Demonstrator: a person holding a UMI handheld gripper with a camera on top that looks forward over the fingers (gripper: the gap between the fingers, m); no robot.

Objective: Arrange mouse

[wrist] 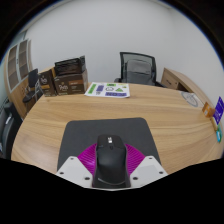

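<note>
A black computer mouse (111,160) sits between the two fingers of my gripper (111,163), above the near part of a dark grey mouse mat (110,132) on the wooden table (60,120). The magenta pads (90,157) press against both sides of the mouse, so the gripper is shut on it. The mouse's front, with its wheel, points away from me toward the mat. The mouse hides the mat's near edge.
A white sheet with green and purple print (108,90) lies at the table's far side. Black boxes (69,76) stand at the far left, a black office chair (138,68) behind the table, and a blue item (217,108) at the right edge.
</note>
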